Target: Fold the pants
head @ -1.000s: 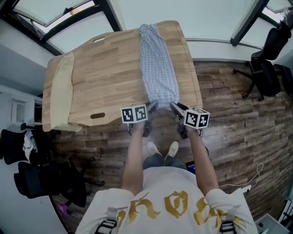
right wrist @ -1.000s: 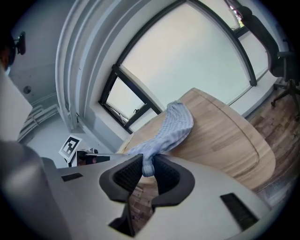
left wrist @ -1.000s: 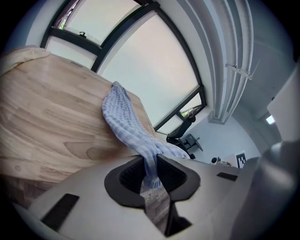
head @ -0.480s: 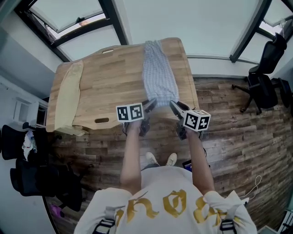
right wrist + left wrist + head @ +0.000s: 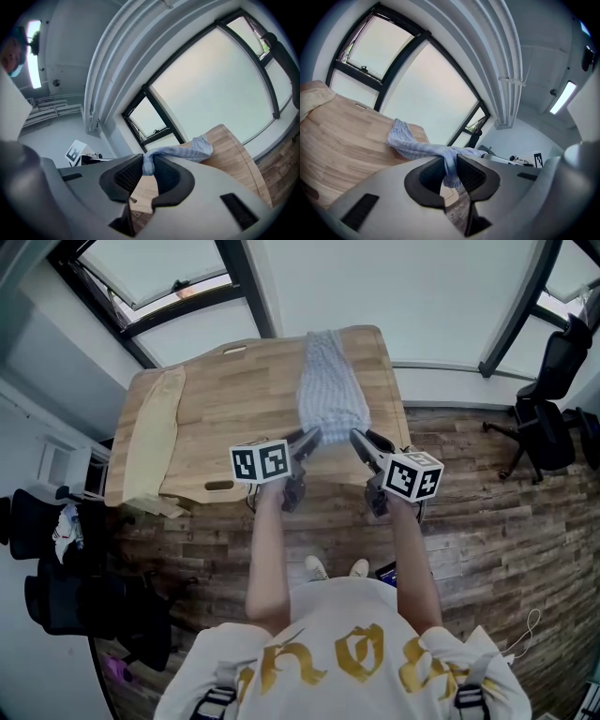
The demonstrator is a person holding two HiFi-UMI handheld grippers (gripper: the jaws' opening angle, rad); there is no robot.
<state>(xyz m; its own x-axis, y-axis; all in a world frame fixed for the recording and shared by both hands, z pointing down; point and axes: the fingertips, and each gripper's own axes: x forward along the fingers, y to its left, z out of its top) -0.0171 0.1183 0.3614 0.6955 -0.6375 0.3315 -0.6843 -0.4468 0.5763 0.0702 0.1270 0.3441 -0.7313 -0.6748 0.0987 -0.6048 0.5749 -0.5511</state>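
Checked blue-and-white pants (image 5: 330, 390), laid as one long narrow strip down the right part of a wooden table (image 5: 234, 399). The far end rests near the table's far edge. The near end is held up off the wood at its two corners. Whether that near end is the waistband or the hems cannot be told.

Left gripper (image 5: 307, 439) and right gripper (image 5: 361, 439) stand side by side, near each other, just above the table's near edge, each pointing away from the person toward the fabric. In the left gripper view the jaws are clamped on a bunched pinch of the checked cloth (image 5: 412, 143), which trails from between the pads out over the table. The right gripper view shows the same: jaws pressed together on a fold of cloth (image 5: 183, 151), with the strip running off toward the far end.

Step in hand, as judged: the crosswise fold, with the near end gripped and raised. The next move calls for carrying both corners forward together, level and evenly spaced. They should be laid on the far end so the edges match, and only then released.

A beige cloth (image 5: 155, 442) lies along the table's left edge, well apart from the pants. An office chair (image 5: 548, 399) stands on the plank floor (image 5: 487, 512) at right.
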